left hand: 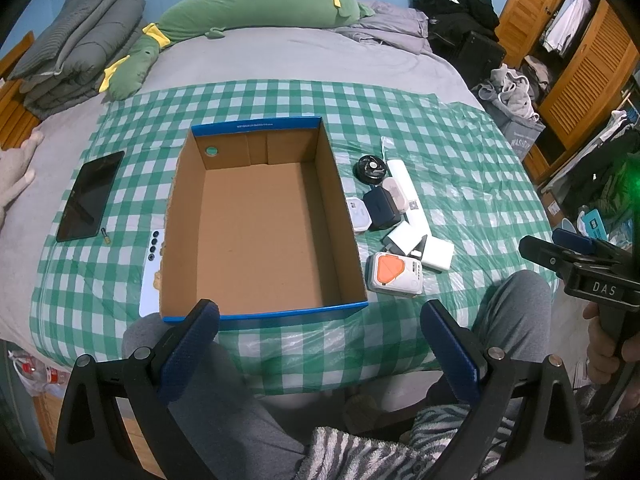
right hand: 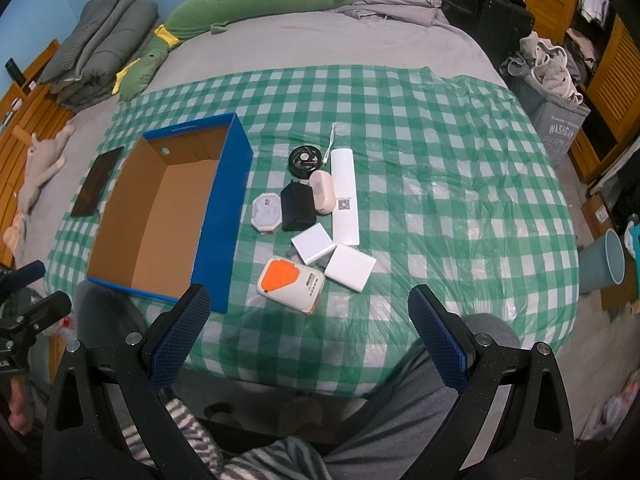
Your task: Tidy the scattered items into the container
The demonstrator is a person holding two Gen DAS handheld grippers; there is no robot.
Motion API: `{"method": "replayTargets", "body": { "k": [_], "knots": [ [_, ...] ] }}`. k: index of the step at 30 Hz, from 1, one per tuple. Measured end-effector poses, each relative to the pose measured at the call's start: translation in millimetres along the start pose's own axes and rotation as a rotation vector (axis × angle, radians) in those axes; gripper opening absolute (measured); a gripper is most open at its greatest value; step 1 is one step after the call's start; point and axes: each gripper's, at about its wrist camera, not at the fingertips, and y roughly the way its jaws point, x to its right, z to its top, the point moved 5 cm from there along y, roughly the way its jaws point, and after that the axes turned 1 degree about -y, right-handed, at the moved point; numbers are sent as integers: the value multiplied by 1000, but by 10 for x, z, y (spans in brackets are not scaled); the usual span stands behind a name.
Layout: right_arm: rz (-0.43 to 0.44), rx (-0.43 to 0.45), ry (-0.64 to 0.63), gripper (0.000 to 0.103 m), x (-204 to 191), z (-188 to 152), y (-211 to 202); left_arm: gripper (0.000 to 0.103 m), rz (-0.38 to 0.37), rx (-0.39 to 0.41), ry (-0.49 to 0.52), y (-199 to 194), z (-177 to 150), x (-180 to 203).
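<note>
Chargers and small gadgets (right hand: 316, 220) are clustered on the checked cloth (right hand: 440, 200) just right of the empty box (right hand: 160, 216). Ahead of the right gripper (right hand: 308, 332) the orange-topped unit (right hand: 290, 282) lies nearest; the left gripper (left hand: 320, 344) faces the box. Both are held wide apart, empty.

A green-and-white checked cloth (left hand: 280, 100) covers the near part of a grey bed (left hand: 288, 62), spreading ahead of both tongs. Far ahead, a long green plush toy (left hand: 248, 12) lies across the bed, with folded grey quilts (left hand: 76, 44) stacked to its left. Ahead and right of the tongs, dark clothing (left hand: 456, 4) is heaped at the bed's far corner, and a grey laundry bag (right hand: 560, 120) stuffed with pale garments stands on the floor beside a wooden louvred wardrobe (left hand: 580, 68). To the right tongs' right, a pale blue bin (right hand: 604, 262) stands on the floor. A beige soft toy (right hand: 40, 168) lies far left.
</note>
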Motion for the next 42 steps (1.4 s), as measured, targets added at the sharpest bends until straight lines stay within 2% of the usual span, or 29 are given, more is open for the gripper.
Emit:
{"method": "replayTargets", "body": {
  "k": [13,19,25,37,42],
  "knots": [
    [-8,-4,-5,98,13,-13,22,101,34,-12,-6,80,-15,-71],
    [-34,-32,-41,98,121,-53,180,101,56,-43,-6,171,118,-303],
    [-64,-73,-98,98,222,60,298,101,98,-66,-7,300,258,-567],
    [5,-164,-229,98,265,282,622,101,187,-156,-41,643,447,-1147],
    [28,-191,-296,98,222,296,841,101,200,-206,-84,865,545,-1408]
  ]
}}
